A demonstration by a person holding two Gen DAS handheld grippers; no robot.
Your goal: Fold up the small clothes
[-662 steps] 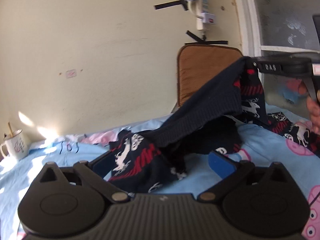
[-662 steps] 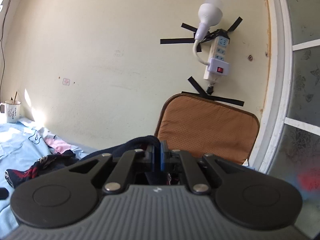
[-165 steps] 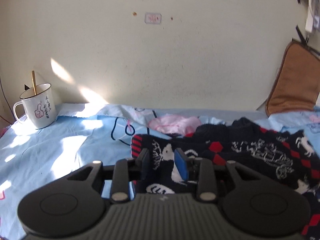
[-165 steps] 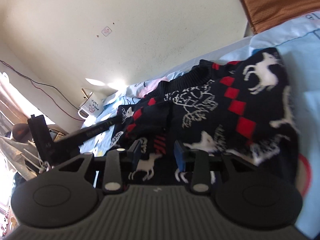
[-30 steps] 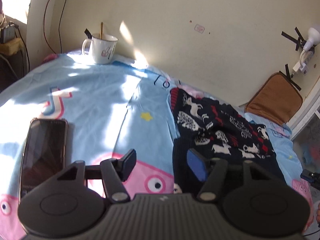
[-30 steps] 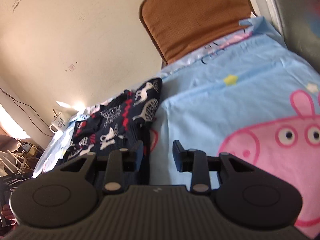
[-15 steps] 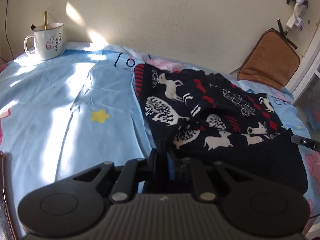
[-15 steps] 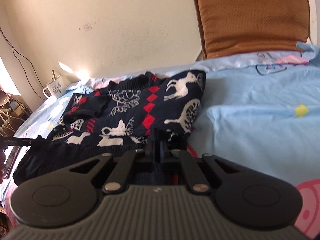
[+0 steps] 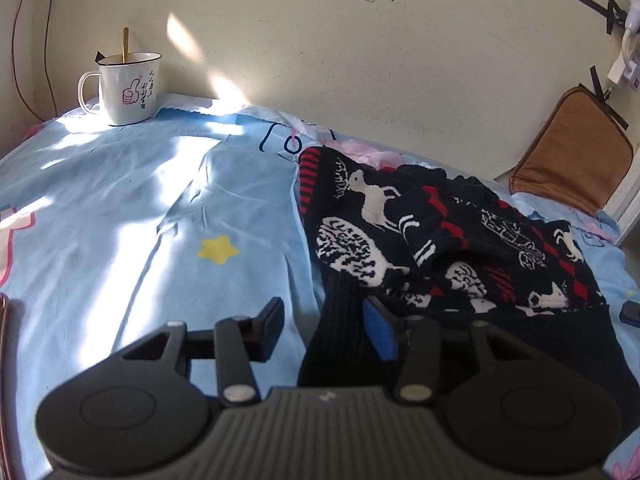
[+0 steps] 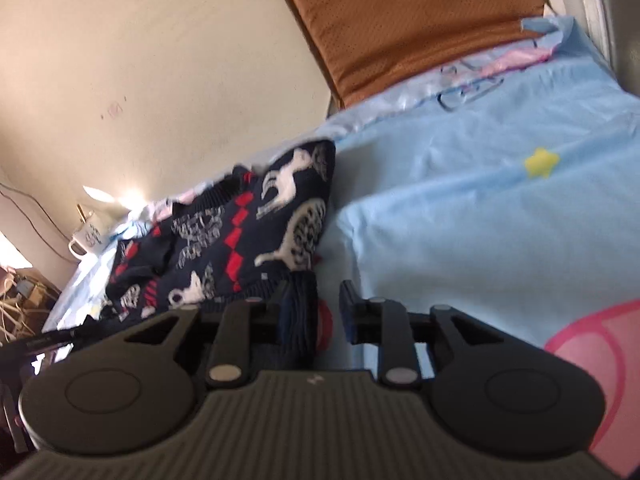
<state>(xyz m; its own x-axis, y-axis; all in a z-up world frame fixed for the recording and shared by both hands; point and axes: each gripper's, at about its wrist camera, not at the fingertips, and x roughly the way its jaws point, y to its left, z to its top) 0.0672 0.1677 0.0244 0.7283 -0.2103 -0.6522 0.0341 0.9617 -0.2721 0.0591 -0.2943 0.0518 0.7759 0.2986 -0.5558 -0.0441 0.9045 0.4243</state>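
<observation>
A dark navy knitted sweater (image 9: pixel 440 240) with white reindeer and red diamonds lies bunched on the light blue bed sheet (image 9: pixel 160 240). In the left wrist view, my left gripper (image 9: pixel 326 326) sits low at the sweater's near left corner. Its jaws are opening, and the black ribbed hem lies loose between them without being pressed. In the right wrist view the sweater (image 10: pixel 248 232) stretches away to the left. My right gripper (image 10: pixel 318 312) is at its near right corner. Its jaws are opening too, with the hem's edge against the left finger and a gap to the right one.
A white mug (image 9: pixel 128 88) with a spoon stands at the back left by the wall. A brown cushion (image 9: pixel 572 168) leans against the wall at the back right, close ahead in the right wrist view (image 10: pixel 400 20). A power strip (image 9: pixel 624 60) is taped above it.
One second ago both grippers were open short of the hem. Half a second ago both were shut on it. Now both have opened and the hem rests on the sheet.
</observation>
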